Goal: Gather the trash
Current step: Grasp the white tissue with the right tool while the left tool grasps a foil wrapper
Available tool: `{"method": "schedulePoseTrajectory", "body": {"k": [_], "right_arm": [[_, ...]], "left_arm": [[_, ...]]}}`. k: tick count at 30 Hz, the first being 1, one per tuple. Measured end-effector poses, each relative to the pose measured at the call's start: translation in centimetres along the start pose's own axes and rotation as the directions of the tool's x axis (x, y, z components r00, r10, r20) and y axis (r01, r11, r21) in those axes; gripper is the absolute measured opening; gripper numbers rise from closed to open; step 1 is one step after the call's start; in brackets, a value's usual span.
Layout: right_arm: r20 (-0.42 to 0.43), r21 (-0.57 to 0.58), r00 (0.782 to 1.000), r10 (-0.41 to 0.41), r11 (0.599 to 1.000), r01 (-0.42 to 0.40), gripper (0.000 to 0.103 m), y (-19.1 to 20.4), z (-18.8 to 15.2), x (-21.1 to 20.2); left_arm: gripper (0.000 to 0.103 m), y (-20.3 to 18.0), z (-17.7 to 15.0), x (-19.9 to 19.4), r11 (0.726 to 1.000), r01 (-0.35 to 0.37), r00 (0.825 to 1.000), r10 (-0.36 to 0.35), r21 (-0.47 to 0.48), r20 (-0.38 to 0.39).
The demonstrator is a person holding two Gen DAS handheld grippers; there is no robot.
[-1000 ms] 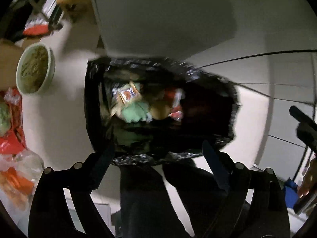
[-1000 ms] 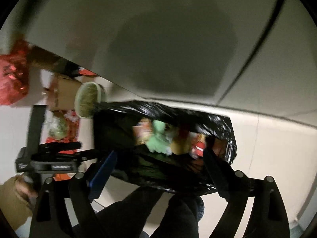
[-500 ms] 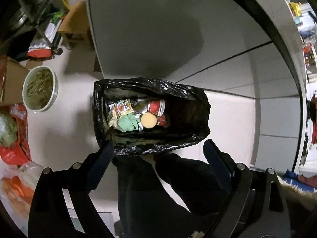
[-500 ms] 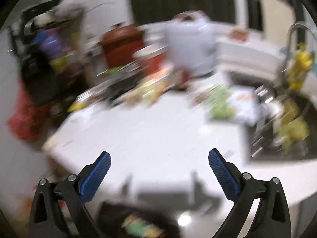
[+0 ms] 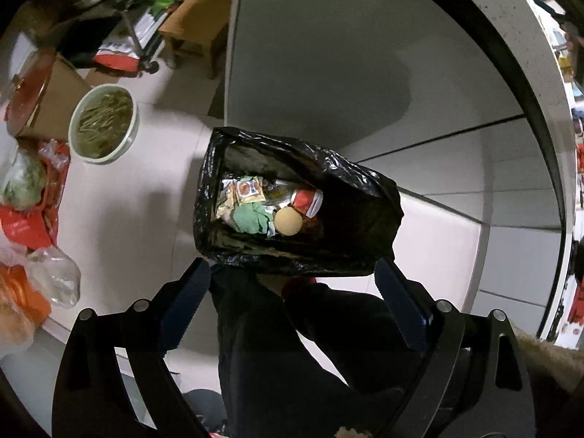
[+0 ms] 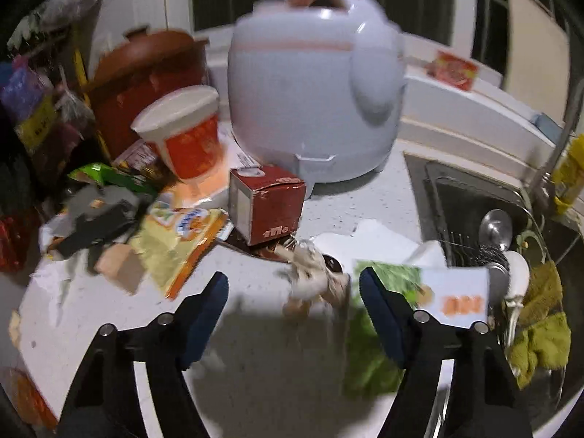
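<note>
An open black trash bag (image 5: 368,219) stands on the floor below my left gripper (image 5: 292,284), with a green wad (image 5: 252,217), a tan lid (image 5: 288,221) and a red cup (image 5: 308,199) inside. The left gripper hangs open high above the bag's near rim, holding nothing. Over the white countertop (image 6: 255,357), the jaws of my right gripper (image 6: 294,284) are closing. A crumpled brownish wrapper (image 6: 314,277) lies just ahead between its fingers, untouched by the pads. A green-and-white packet (image 6: 419,288) lies by the right finger.
On the counter stand a rice cooker (image 6: 314,102), a noodle cup (image 6: 186,131), a red box (image 6: 266,200) and a yellow packet (image 6: 179,241), with the sink (image 6: 492,226) at right. On the floor are a green bowl (image 5: 104,122), a cardboard box (image 5: 58,98) and plastic bags (image 5: 33,197).
My right gripper swung up from over the trash bag to the countertop, and its jaws have narrowed. My left gripper rose, so the bag looks smaller.
</note>
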State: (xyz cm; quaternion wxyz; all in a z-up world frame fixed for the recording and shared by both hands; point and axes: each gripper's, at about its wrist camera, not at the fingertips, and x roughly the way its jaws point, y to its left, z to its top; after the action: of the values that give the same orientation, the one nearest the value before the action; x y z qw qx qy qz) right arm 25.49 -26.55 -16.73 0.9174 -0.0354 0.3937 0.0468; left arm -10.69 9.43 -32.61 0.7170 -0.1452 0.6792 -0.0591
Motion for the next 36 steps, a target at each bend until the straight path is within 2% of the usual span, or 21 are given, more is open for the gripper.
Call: {"method": "schedulePoseTrajectory", "body": {"k": [1, 4, 5, 6, 10, 13, 15, 17, 19, 21, 22, 25, 28, 32, 34, 36], "right_arm": [[-0.008, -0.004, 1.000, -0.007, 1.000, 0.007, 0.070, 0.1, 0.3, 0.7], [-0.077, -0.023, 0.997, -0.018, 1.000, 0.016, 0.050, 0.1, 0.7, 3.0], [-0.089, -0.033, 0.996, -0.019, 0.999, 0.016, 0.034, 0.1, 0.6, 3.4], [-0.106, -0.036, 0.994, -0.007, 0.999, 0.003, 0.025, 0.0, 0.6, 3.8], [-0.079, 0.009, 0.993, 0.091, 0.996, -0.091, 0.022, -0.6, 0.1, 2.5], [-0.040, 0.011, 0.987, 0.154, 0.988, -0.153, 0.022, 0.0, -0.1, 0.2], [-0.003, 0.029, 0.978, 0.207, 0.978, -0.207, 0.022, 0.3, -0.1, -1.9], [0.035, 0.036, 0.961, 0.275, 0.960, -0.276, 0.022, 0.9, -0.3, -4.6], [0.061, 0.035, 0.942, 0.331, 0.942, -0.333, 0.022, 1.6, -1.1, -7.5], [0.080, 0.043, 0.924, 0.373, 0.925, -0.377, 0.022, 2.2, -2.1, -9.8], [0.080, 0.047, 0.920, 0.383, 0.921, -0.387, 0.022, 2.4, -2.7, -10.5], [0.084, 0.058, 0.908, 0.409, 0.908, -0.415, 0.022, 3.3, -4.7, -13.1], [0.091, 0.091, 0.902, 0.422, 0.899, -0.429, 0.022, 3.7, -6.4, -14.4], [0.095, 0.132, 0.902, 0.421, 0.893, -0.431, 0.022, 4.0, -8.3, -15.4], [0.096, 0.146, 0.905, 0.415, 0.893, -0.425, 0.022, 4.0, -8.9, -15.6], [0.097, 0.154, 0.912, 0.400, 0.899, -0.410, 0.022, 4.0, -9.3, -16.0]], "left_arm": [[0.089, -0.1, -0.2, -0.2, 1.000, -0.001, 1.000, 0.001, -0.006, 0.005], [0.089, -0.2, -0.2, -1.2, 0.999, 0.014, 0.999, -0.013, -0.029, 0.030], [0.089, -0.2, 0.0, -1.6, 0.999, 0.023, 0.999, -0.021, -0.036, 0.039], [0.089, -0.3, 0.4, -2.1, 0.998, 0.042, 0.998, -0.040, -0.043, 0.051], [0.089, -1.5, 2.7, -5.3, 0.996, 0.087, 0.985, -0.083, -0.021, 0.150], [0.089, -2.8, 5.8, -10.0, 0.992, 0.113, 0.952, -0.122, 0.047, 0.280], [0.089, -3.8, 8.1, -12.5, 0.990, 0.104, 0.928, -0.131, 0.096, 0.350], [0.089, -5.1, 11.6, -14.9, 0.987, 0.028, 0.895, -0.096, 0.158, 0.436], [0.089, -6.4, 15.8, -16.5, 0.977, -0.080, 0.862, -0.032, 0.198, 0.506], [0.089, -7.3, 19.6, -17.2, 0.963, -0.144, 0.846, 0.000, 0.228, 0.534], [0.089, -7.9, 22.4, -17.4, 0.954, -0.172, 0.843, 0.013, 0.246, 0.538], [0.089, -9.5, 27.5, -17.3, 0.933, -0.215, 0.852, 0.035, 0.289, 0.522], [0.089, -11.4, 32.2, -15.4, 0.896, -0.298, 0.872, 0.116, 0.328, 0.475], [0.089, -11.4, 34.4, -13.2, 0.881, -0.331, 0.887, 0.168, 0.338, 0.430], [0.075, -11.3, 34.5, -12.7, 0.879, -0.320, 0.896, 0.159, 0.354, 0.416], [0.070, -11.0, 34.4, -12.6, 0.886, -0.302, 0.897, 0.139, 0.353, 0.420]]}}
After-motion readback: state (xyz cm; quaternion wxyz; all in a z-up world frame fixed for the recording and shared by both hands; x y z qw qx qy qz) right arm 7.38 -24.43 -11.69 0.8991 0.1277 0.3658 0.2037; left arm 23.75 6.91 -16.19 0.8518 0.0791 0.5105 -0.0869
